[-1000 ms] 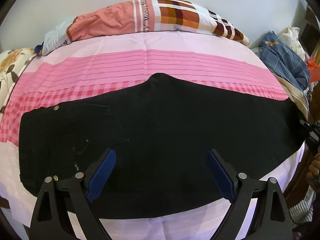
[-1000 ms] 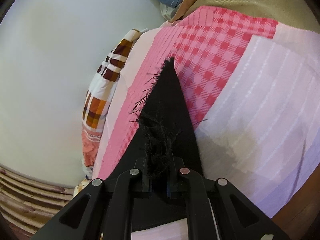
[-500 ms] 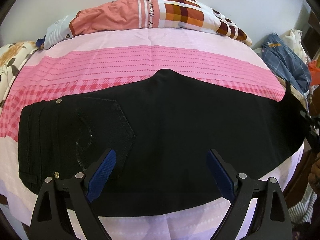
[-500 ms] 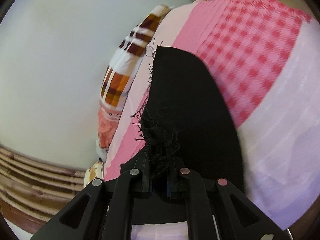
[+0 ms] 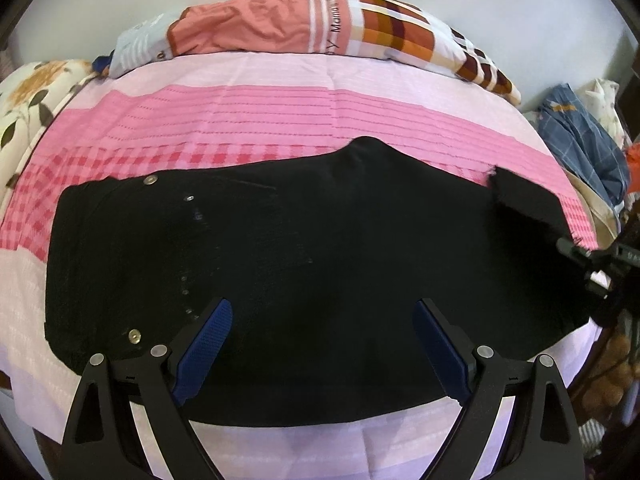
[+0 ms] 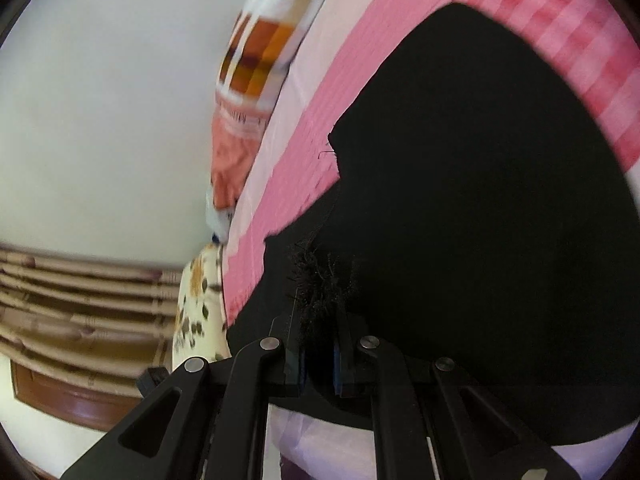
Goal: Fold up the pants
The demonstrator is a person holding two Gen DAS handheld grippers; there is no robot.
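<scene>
The black pants [image 5: 320, 264] lie spread across a bed [image 5: 280, 116] covered with a pink striped and checked sheet, waistband to the left in the left wrist view, where metal rivets and a button show. The left tool [image 5: 322, 344] hangs above the near edge of the pants with its blue pads wide apart; nothing sits between them. At the far right of that view the right tool [image 5: 576, 250] holds the frayed hem of a leg, which is lifted off the sheet and turned back over the rest of the leg.

In the right wrist view the right tool [image 6: 320, 356] is pressed together on that frayed hem [image 6: 320, 288], loose threads sticking up between the pads (the picture is blurred toward its edges). The black cloth fills most of the right half of this view, with the pink sheet showing around it.

A checked pillow [image 5: 320, 24] lies at the far edge of the bed against a pale wall. A floral cloth [image 5: 28, 100] sits at the left, and a blue plaid garment [image 5: 580, 140] at the right.
</scene>
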